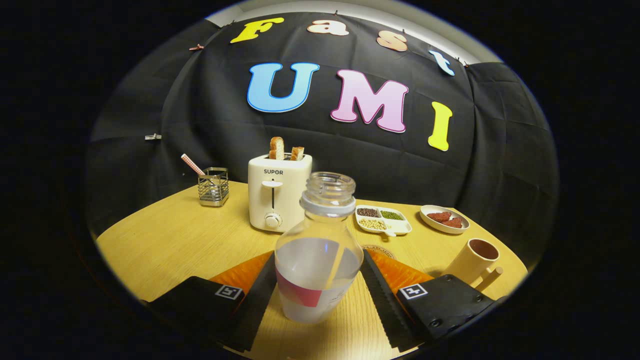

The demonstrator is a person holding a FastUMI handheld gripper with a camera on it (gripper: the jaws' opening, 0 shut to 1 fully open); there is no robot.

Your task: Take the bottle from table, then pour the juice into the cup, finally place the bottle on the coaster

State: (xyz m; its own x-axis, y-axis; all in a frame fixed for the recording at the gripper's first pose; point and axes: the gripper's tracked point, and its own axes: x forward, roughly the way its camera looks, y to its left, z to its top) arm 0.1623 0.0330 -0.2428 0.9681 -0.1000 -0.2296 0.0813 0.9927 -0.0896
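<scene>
The gripper has its jaws set wide, one finger on each side of the bottle. The bottle stands upright on the wooden table between the fingers, uncapped, partly filled with pale liquid. Whether the fingers touch its sides cannot be told; a firm grip is not evident. The cup stands to the right, beyond the right finger, apart from the bottle. Part of a round coaster shows just behind the bottle. Farther back stand a toaster holding bread, a wire holder, a divided dish and a small plate.
</scene>
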